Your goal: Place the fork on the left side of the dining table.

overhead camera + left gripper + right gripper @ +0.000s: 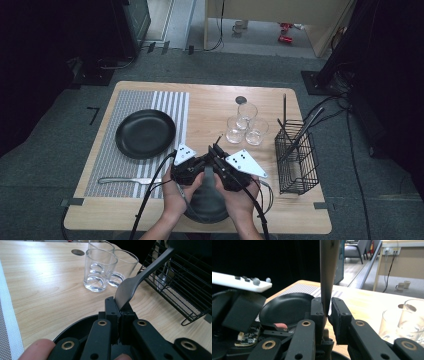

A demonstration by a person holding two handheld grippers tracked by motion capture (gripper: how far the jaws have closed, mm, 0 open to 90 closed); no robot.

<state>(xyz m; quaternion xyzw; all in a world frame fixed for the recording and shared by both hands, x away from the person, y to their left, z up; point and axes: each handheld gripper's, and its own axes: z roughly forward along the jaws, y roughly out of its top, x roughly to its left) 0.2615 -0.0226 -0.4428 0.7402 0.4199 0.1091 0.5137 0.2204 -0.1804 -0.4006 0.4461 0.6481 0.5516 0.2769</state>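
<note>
Holding one dark utensil (pixel 132 285) between you, both grippers clamp it just above the small plate (pixel 207 205) at the near table edge. Your left gripper (pixel 119 308) is clamped on its wide end; your right gripper (pixel 326 311) pinches its handle. Three glasses (pixel 245 125) stand near, the rack (pixel 297 157) to the right, the big plate (pixel 145 132) to the left.
</note>
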